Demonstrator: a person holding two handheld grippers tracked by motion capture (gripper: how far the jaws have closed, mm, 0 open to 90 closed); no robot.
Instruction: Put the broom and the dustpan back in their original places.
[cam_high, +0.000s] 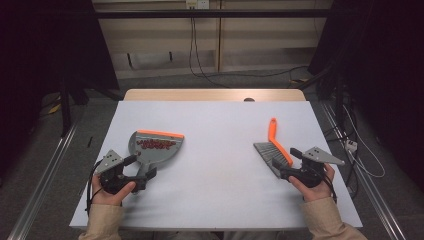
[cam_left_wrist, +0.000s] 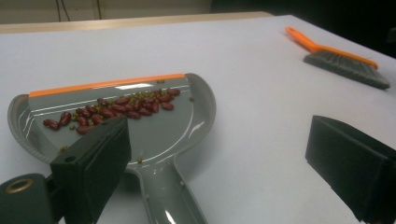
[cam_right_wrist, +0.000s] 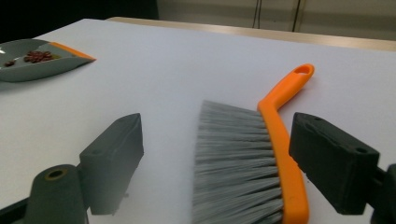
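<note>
— Two hand-held grippers are over the white surface (cam_high: 220, 165), one in each of the person's hands. How does the left hand-held gripper (cam_high: 140, 172) stand?

— Its jaws are spread wide, holding nothing. It sits at the near left of the surface, right at the handle of the grey dustpan (cam_high: 156, 146). In the left gripper view the handle runs down between the two black jaws, nearer the left one; whether either jaw touches it, I cannot tell.

— And the dustpan?

— Flat on the surface, its orange lip on the far side. Dark red beans (cam_left_wrist: 112, 110) lie in a loose band across the pan, with a few small greenish bits among them.

— What about the right hand-held gripper (cam_high: 284, 164)?

— Also parted, gripping nothing. It is at the near right, at the brush (cam_high: 274, 150). In the right gripper view the grey bristles and orange back lie between its jaws, the orange back close to the right jaw.

— How does the brush lie?

— On its side on the surface, its orange handle pointing away from the person, well apart from the dustpan.
</note>
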